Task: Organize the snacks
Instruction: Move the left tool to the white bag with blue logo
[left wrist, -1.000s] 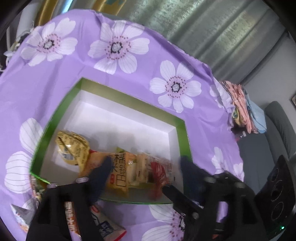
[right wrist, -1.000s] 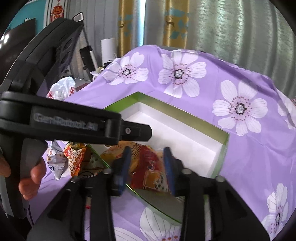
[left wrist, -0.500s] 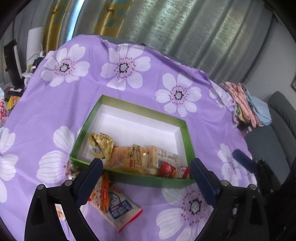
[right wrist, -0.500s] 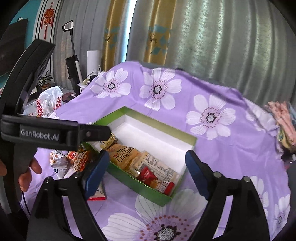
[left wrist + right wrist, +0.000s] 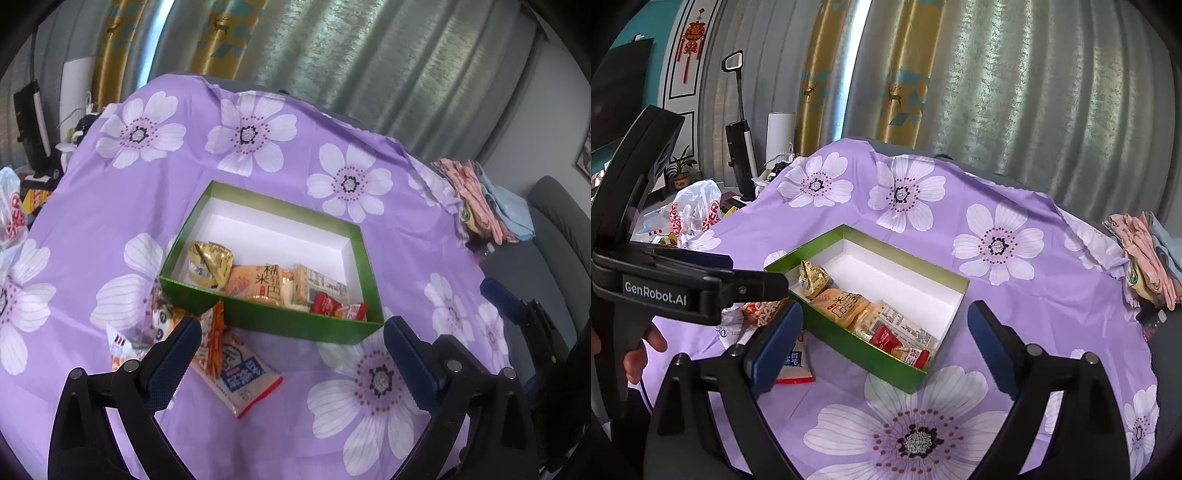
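- Left wrist view: the left gripper (image 5: 291,354) has just been opening its jaws; they stand wide with nothing between them, above the purple flowered tablecloth (image 5: 110,206). The green box (image 5: 295,325) holds a row of snack packets (image 5: 258,282) along its near wall. A blue-and-white packet (image 5: 243,380) lies outside, just before the box.
- Right wrist view: the right gripper (image 5: 884,343) has likewise just been opening; it is wide and empty, near the box (image 5: 886,365). More packets (image 5: 762,308) lie left of it.
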A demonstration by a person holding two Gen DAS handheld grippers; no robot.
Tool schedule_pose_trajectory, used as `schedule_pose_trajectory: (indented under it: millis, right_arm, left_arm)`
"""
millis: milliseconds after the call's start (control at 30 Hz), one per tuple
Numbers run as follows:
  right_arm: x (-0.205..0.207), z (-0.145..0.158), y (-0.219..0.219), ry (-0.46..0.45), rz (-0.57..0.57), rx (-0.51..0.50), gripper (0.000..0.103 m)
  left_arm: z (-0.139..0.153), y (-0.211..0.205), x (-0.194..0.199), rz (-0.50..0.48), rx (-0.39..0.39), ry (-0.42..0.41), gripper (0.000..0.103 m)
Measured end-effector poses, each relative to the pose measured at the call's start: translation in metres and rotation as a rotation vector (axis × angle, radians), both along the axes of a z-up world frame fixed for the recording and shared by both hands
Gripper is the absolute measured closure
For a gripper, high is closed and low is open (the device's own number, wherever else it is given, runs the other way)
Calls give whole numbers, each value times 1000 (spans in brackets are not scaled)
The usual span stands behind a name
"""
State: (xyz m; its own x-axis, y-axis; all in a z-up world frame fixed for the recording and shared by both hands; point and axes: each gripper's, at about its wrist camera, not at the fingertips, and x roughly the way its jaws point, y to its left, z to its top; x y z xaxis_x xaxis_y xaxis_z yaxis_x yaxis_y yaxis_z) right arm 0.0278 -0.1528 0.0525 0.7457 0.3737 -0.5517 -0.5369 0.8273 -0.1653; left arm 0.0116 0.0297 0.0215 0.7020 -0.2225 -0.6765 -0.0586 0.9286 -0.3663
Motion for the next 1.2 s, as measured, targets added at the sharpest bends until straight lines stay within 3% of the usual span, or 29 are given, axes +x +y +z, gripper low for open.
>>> schedule_pose_trajectory:
  millis: [200,533,767,933,1200]
  right_arm:
    - [-9,-4,-2,25,11,6,7]
    - [-17,-43,3,187,116,32,7]
    - [-17,-79,15,314,173,65,7]
    - [-11,-105,20,395,176,79,7]
    - [8,-136,24,503,181,110,11]
  left_arm:
    - [-7,3,-14,17,11,21,4]
    - [-41,26,-32,80,-1,105,4]
    - [-77,30,-42,77,-35,177,4]
    - [-100,31,-47,57,-105,212,4]
    - [-113,36,-45,71,-159,199,4]
